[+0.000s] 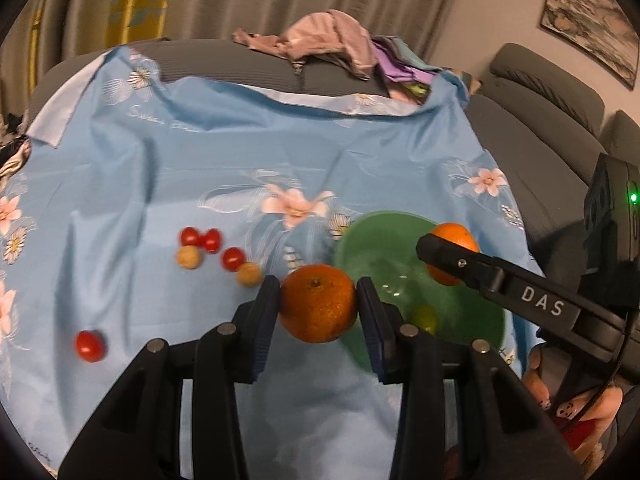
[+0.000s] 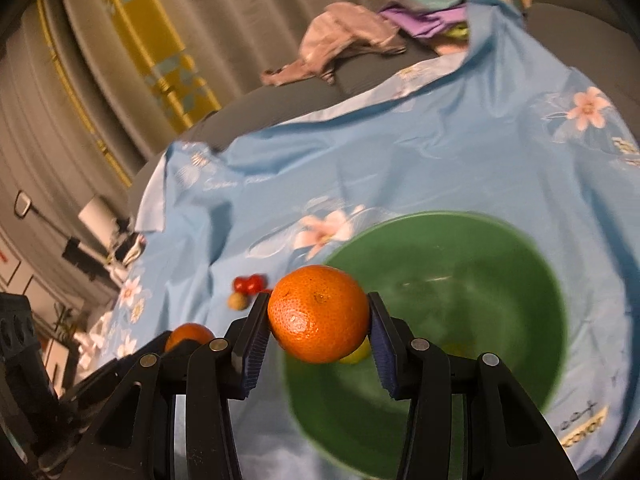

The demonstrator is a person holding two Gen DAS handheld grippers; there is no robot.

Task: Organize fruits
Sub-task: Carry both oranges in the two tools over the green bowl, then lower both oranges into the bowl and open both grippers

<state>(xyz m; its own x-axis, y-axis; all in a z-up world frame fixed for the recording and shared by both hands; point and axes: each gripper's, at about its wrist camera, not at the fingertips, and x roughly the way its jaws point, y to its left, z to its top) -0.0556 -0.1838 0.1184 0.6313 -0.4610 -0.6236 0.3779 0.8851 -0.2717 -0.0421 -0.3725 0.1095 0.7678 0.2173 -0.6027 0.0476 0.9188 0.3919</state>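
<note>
I have a round, pebbly-skinned orange mandarin (image 1: 318,303) clamped between the blue ribbed pads of my left gripper (image 1: 318,308), and a second round orange mandarin (image 2: 319,313) pinched the same way in my right gripper (image 2: 319,320); both sets of jaws stand narrow, closed on fruit, with the pads pressed to each fruit's sides. What matters now is where the wide green plastic bowl (image 2: 540,280) lies from each claw. From the right wrist the bowl fills the space directly ahead and below, and the right mandarin appears to hang over its near-left rim, so I judge that hand the nearer one: a short push forward and a release should drop the fruit inside. From the left wrist the bowl (image 1: 384,232) sits ahead and to the right of the held fruit, which looks to be over the pale blue flowered cloth (image 1: 200,168) just beside the rim, so that hand would need to slide rightward first. The right claw's black finger (image 1: 452,256) already reaches across the bowl in that view, so I would want to avoid crowding both hands over it at once. A small yellow-green fruit (image 1: 424,317) already lies in the bowl's bottom. Left of the bowl, small red cherry tomatoes (image 1: 212,240) and tan round fruits (image 1: 188,258) lie scattered on the cloth, one red tomato (image 1: 90,345) well apart.
</note>
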